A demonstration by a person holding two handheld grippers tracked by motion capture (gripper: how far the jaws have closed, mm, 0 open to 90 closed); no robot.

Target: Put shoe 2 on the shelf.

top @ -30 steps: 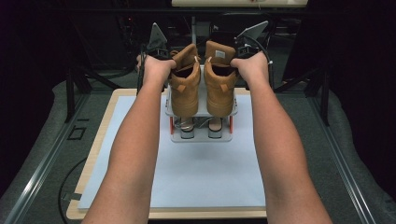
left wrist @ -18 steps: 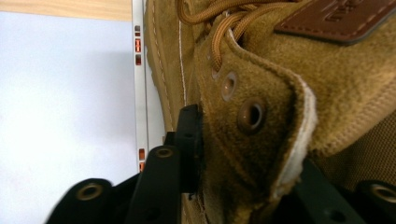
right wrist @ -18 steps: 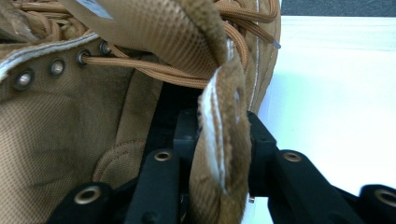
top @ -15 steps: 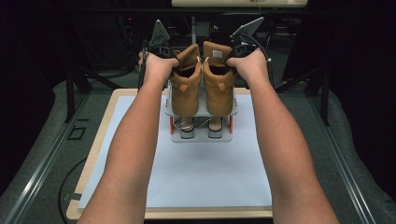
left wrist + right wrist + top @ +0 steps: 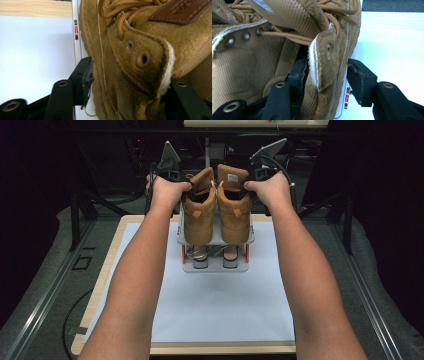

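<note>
Both grippers have just been opening: the left gripper (image 5: 125, 82) now stands spread around the collar of the left boot (image 5: 199, 207), and the right gripper (image 5: 325, 80) likewise straddles the right boot (image 5: 233, 205) collar with a gap at the outer pad. Released, each boot sits between its own gripper's fingers on the top tier of the small shoe rack (image 5: 216, 265), so the placing looks done. Below them lies the white mat (image 5: 220, 305) on a wooden table (image 5: 110, 265), with dark room and frames beyond.

White mat (image 5: 220, 310) on wooden board (image 5: 100, 285), perhaps sandals (image 5: 215, 255) below.
</note>
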